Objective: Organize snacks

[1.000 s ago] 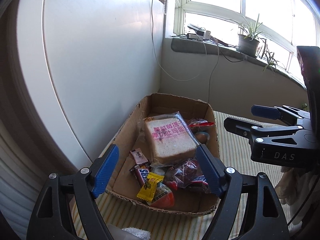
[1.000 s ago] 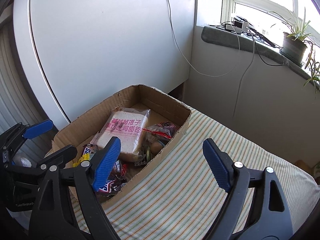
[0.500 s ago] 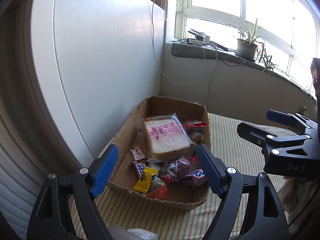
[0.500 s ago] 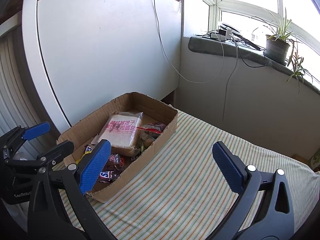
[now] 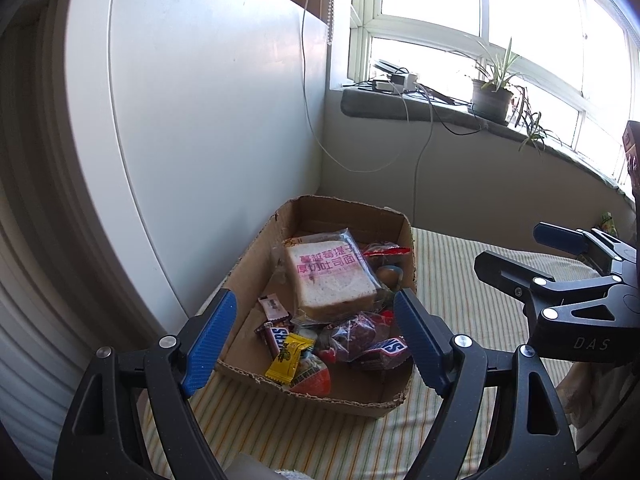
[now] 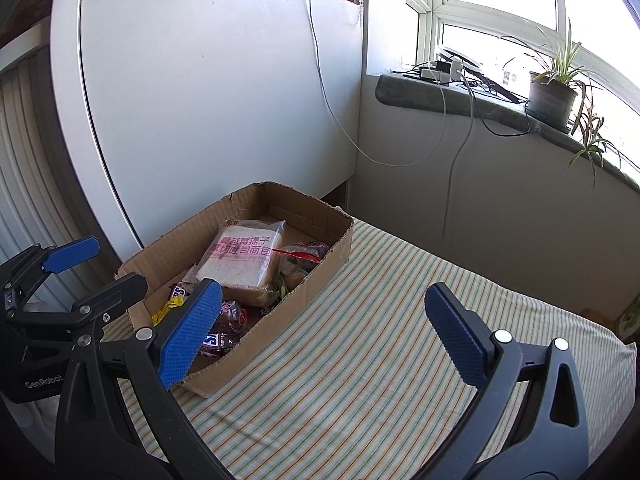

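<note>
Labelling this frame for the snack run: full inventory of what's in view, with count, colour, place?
cardboard box: 1, brown, open-topped, on the striped cloth beside the white panel
bagged bread: 1, pale slice with pink print, lying on top of the other snacks, toward the box's far end
Snickers bars: at least 2, brown wrappers, box's near end
yellow candy: 1, yellow wrapper, near end of box
other wrapped snacks: several, mostly red and dark; count unclear
striped cloth: 1, green and orange stripes on white, under the box
white panel: 1, behind the box
potted plant: 1, green, on the windowsill
cables: several, hanging from the sill
left claw: blue pads, open, empty
right claw: blue pads, just opened wide, empty
</note>
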Tool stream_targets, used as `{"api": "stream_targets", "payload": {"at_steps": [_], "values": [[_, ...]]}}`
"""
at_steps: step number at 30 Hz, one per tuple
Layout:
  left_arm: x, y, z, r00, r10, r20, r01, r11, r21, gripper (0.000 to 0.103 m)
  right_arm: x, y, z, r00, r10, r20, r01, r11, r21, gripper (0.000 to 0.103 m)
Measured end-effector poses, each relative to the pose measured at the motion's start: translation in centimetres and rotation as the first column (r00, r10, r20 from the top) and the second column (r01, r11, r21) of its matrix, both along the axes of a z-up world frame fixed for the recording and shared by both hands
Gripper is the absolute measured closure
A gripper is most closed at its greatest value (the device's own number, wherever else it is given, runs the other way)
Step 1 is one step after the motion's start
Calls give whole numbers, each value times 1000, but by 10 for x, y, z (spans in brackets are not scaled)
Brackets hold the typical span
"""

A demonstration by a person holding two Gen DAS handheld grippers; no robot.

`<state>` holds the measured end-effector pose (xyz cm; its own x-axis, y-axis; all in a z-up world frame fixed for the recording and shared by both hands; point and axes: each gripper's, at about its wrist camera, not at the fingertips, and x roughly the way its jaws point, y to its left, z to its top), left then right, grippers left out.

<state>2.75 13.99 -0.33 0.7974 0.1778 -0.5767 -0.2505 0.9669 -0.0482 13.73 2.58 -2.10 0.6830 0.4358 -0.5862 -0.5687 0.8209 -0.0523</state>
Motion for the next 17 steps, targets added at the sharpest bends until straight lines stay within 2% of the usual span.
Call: {"api": "stream_targets", "payload": {"at_steps": [17], "values": [[-1, -3, 1, 1000, -11, 2, 11, 1000, 8, 22, -3, -7, 1, 1000, -5, -1, 5, 1000, 4, 0]]}}
